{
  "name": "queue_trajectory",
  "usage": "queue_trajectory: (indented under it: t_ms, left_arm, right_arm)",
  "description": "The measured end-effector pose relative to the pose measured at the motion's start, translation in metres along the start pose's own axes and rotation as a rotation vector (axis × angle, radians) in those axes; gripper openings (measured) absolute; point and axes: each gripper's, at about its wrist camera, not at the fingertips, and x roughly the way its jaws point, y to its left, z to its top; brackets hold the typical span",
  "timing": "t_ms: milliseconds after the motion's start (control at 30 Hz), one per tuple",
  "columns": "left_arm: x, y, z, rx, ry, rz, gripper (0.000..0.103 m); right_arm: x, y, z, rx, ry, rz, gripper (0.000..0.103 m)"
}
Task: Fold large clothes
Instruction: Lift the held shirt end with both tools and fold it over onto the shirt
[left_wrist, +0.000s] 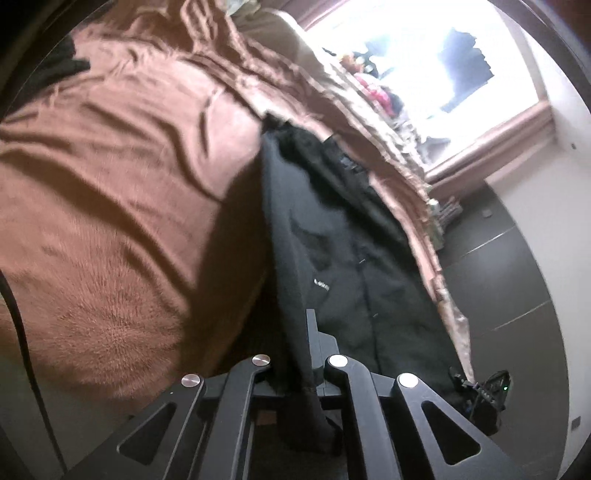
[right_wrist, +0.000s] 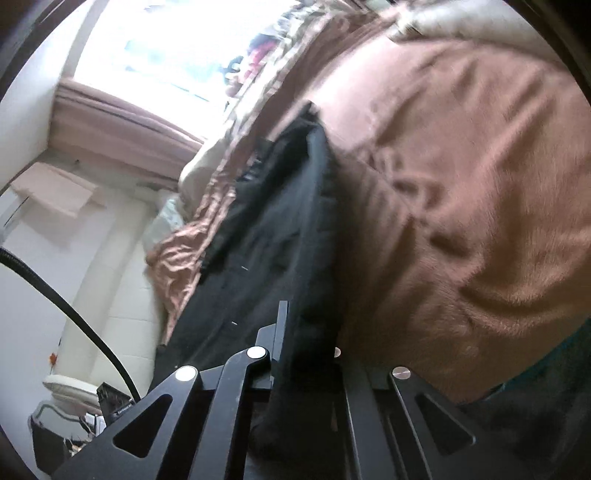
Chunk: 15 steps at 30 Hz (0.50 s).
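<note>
Your left wrist fisheye camera sits just behind the left gripper, looking forward and downward along its black fingers, very near a black fabric garment running from 6 toward 12 o'clock. A brown furry blanket fills 9 o'clock; a bright window sits at 1 o'clock.

Your right wrist fisheye camera sits just behind the right gripper, facing the same way, equally near. Here the blanket fills 3 o'clock and the window sits at 11 o'clock.

Both views share the garment, blanket and window, seen from opposite sides.
</note>
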Motion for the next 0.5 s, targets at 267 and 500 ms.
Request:
queue_trajectory:
  t_ms: [267, 500]
  left_arm:
    - [-0.063, -0.024, -0.011, 0.027, -0.09, -0.071, 0.002]
    - [-0.113, -0.043, -0.041, 0.059, -0.151, -0.115, 0.002]
  right_arm:
    - [-0.06, 0.041, -0.008, -0.065, -0.056, 0.042, 0.0]
    - [-0.125, 0.042, -0.038, -0.108, -0.096, 0.109, 0.0]
